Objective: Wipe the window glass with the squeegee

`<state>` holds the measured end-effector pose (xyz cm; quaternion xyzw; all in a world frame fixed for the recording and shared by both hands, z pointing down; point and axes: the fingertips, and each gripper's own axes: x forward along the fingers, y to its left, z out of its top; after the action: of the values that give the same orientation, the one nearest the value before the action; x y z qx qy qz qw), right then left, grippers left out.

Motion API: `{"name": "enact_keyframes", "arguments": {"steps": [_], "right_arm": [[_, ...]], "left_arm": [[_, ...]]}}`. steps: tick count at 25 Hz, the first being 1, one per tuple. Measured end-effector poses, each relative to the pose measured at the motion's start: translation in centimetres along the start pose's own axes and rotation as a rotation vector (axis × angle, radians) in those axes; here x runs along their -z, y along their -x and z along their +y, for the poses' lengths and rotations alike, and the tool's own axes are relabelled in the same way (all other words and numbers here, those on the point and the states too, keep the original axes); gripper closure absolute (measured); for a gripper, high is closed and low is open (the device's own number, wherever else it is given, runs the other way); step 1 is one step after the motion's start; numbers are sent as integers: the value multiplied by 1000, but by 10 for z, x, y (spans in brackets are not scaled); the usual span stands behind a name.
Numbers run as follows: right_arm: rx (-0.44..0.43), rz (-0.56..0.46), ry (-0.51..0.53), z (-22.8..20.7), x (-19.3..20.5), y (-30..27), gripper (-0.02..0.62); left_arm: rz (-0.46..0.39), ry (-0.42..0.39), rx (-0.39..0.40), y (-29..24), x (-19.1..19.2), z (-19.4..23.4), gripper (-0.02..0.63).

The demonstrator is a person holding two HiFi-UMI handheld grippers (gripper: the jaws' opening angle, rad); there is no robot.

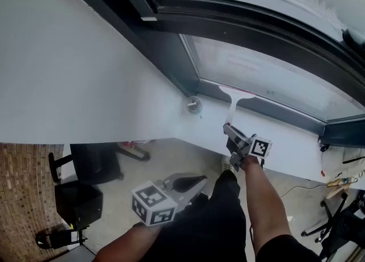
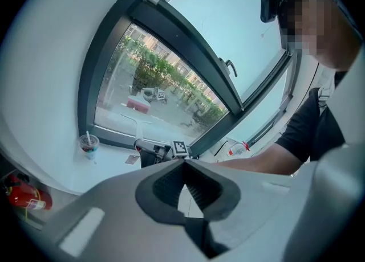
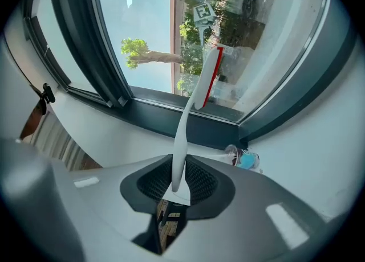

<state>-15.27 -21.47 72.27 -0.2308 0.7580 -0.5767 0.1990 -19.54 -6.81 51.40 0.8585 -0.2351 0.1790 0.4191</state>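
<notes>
Squeegee [image 3: 182, 141] handle sits clamped in the right gripper [image 3: 178, 184], its blade [image 3: 208, 78] straight ahead, low on the window glass [image 3: 256, 39] just above the bottom frame [image 3: 188, 121]; the left gripper [image 2: 183, 167] hangs back, closed on nothing. Wiping seems under way: next, the blade probably needs lifting higher and pressing flat.

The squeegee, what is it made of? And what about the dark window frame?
The squeegee looks like smooth white plastic: its handle is one curved, moulded piece with a soft shine. The red strip along its blade is probably rubber, though the look alone cannot settle that. The window frame looks like dark grey painted metal, matt with straight edges; it could also be coated plastic.
</notes>
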Motion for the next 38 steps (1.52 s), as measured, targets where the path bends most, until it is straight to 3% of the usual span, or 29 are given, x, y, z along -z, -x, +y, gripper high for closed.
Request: {"name": "enact_keyframes", "arguments": {"steps": [18,25,31,38], "right_arm": [[-71,-134,175,165,19,42,503],[-79,-162,283,215,-13,65,503],[-102,-170,369,257,-59,82,503],[-115,-111,391,259,-99,102,503]], "left_arm": [[-34,-160,84,69,21,-57,606],[-39,-219,139,74,20,-90,606],[-77,-255,141,61,-1,-114,606],[-138,-243,124,20,-29,-142,606]]}}
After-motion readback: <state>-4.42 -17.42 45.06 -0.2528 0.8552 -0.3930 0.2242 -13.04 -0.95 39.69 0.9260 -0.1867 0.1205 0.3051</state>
